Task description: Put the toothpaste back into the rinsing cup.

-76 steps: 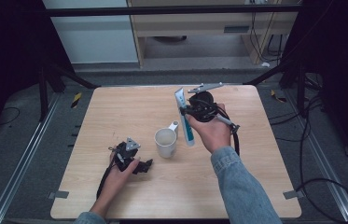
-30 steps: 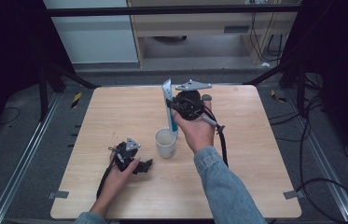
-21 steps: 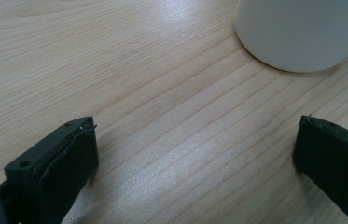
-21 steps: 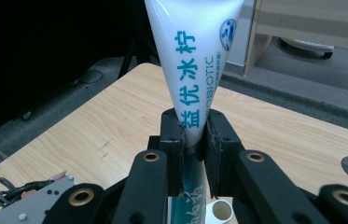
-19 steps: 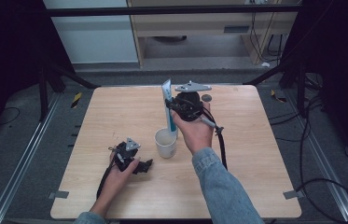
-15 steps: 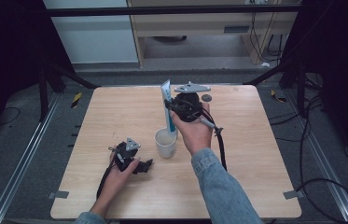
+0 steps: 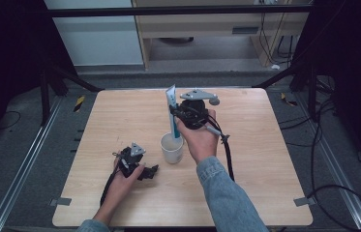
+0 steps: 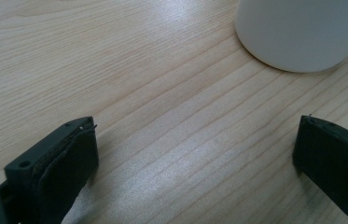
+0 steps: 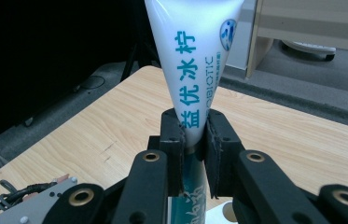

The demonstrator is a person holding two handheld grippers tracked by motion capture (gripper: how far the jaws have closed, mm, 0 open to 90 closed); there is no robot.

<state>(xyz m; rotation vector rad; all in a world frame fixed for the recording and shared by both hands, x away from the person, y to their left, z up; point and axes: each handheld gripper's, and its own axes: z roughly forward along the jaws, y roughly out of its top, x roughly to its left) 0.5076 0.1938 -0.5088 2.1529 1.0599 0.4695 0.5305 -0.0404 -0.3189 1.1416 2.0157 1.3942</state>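
Laboratory or test-bench setting. Indicated by: light wooden table [image 7: 265, 145] mounted within a dark frame of black struts [image 7: 57, 77]; metal floor rails [image 7: 23, 164]; loose cables [image 7: 323, 145] across grey flooring; hazard-striped tape [image 7: 79, 103]; plain cabinet [image 7: 202, 29] behind.
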